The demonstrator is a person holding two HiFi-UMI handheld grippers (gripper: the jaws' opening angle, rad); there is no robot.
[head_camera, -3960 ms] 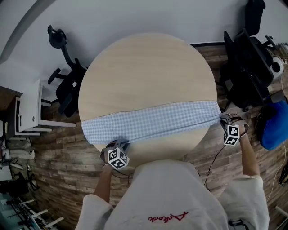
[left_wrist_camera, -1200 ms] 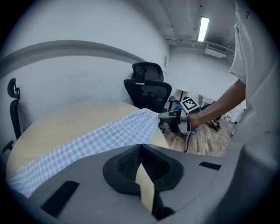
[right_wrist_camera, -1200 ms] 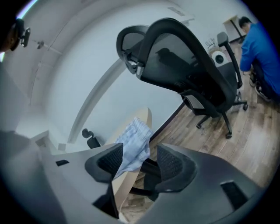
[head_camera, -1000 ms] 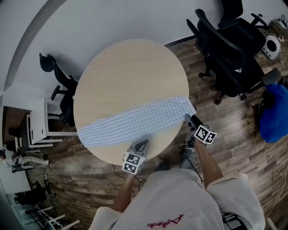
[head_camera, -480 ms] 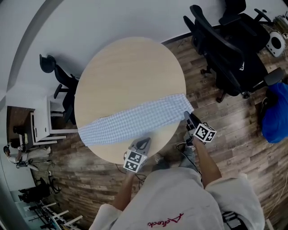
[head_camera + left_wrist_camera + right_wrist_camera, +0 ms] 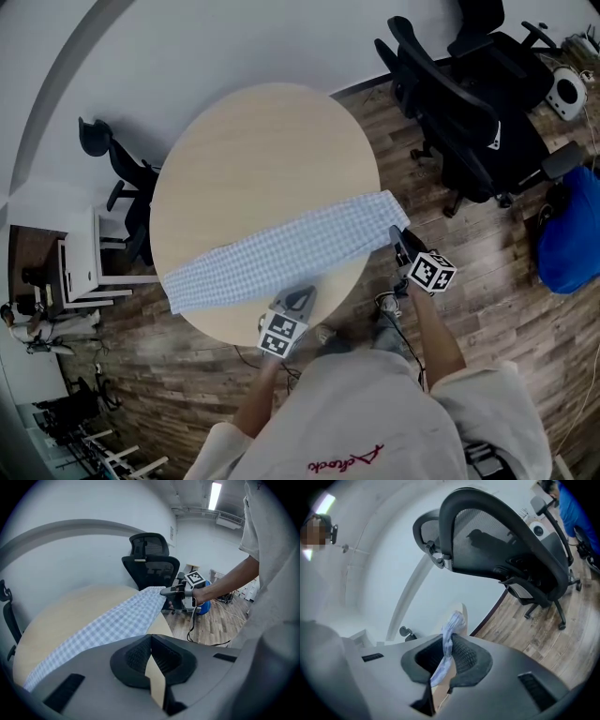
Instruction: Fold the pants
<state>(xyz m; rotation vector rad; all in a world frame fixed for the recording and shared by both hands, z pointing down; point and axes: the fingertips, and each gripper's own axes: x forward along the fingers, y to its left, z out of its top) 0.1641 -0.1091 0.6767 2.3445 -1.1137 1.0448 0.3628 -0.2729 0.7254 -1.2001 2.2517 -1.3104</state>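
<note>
Across the round table (image 6: 253,141) the pants (image 6: 281,248) lie as one long checked strip. My right claw (image 6: 401,240) has just been closing and now pinches the strip's right end. My left claw (image 6: 296,298), jaws together and empty, hovers at the near edge. I judge the fold is just starting: next I carry this end over to the other.

Round wooden table (image 6: 253,159) left of the right gripper (image 6: 401,242), black office chairs (image 6: 469,103) beyond it, blue bundle (image 6: 570,234), perhaps a bag, to its right

Blue object (image 6: 572,234) partly off-frame
</note>
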